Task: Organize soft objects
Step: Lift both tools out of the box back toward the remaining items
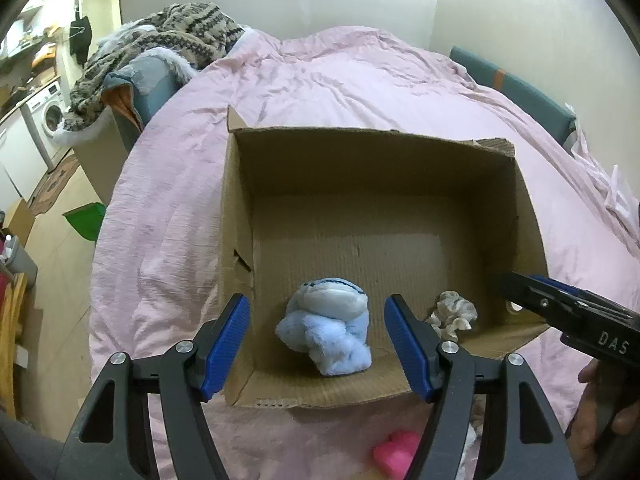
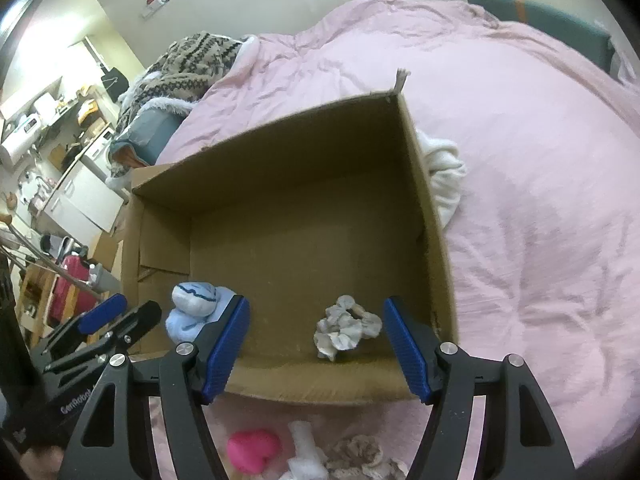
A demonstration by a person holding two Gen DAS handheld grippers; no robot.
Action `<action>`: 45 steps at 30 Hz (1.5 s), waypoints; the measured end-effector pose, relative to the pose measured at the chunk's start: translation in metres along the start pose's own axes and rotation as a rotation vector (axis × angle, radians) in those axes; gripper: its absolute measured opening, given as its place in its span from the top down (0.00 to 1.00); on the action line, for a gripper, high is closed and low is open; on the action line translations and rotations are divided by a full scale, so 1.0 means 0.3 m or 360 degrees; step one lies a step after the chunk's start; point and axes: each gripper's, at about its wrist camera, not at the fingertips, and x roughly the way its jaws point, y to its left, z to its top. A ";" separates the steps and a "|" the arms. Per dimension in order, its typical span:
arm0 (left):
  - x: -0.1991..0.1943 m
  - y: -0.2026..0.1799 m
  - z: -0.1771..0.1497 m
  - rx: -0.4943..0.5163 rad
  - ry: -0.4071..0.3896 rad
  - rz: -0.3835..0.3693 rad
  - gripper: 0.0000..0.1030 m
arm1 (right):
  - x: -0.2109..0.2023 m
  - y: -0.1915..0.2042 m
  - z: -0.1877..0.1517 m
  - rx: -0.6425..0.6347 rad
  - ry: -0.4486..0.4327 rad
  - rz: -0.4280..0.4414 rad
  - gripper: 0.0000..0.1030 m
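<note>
An open cardboard box (image 1: 400, 152) (image 2: 432, 216) sits on the pink bed. Inside near its front wall lie a light-blue plush toy (image 1: 326, 326) (image 2: 196, 312) and a crumpled grey-white scrunchie (image 1: 454, 314) (image 2: 346, 326). My left gripper (image 1: 318, 344) is open and empty, just above the plush at the box's front edge. My right gripper (image 2: 316, 346) is open and empty, above the scrunchie; it shows at the right in the left wrist view (image 1: 560, 308). A pink plush (image 1: 394, 454) (image 2: 252, 450), a white soft item (image 2: 304, 454) and a beige frilly item (image 2: 360, 458) lie on the bed in front of the box.
A pink duvet (image 1: 360, 80) (image 2: 540, 160) covers the bed. A patterned knit blanket (image 1: 160, 40) is heaped at the far left corner. White cloth (image 2: 444, 176) lies beside the box's right wall. Floor, a washing machine (image 1: 48, 112) and clutter are to the left.
</note>
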 end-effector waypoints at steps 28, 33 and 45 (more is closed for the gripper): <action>-0.227 0.168 -0.137 -0.0224 0.0088 0.0041 0.30 | -0.208 -0.004 -0.139 -0.0003 0.0057 -0.0155 0.00; -0.228 0.172 -0.178 -0.0230 0.0138 0.0035 0.30 | -0.190 -0.009 -0.193 0.0009 0.0106 -0.0159 0.00; -0.090 0.185 -0.265 -0.0293 0.0469 0.0022 0.30 | -0.141 -0.015 -0.230 0.0040 0.0152 -0.0177 0.00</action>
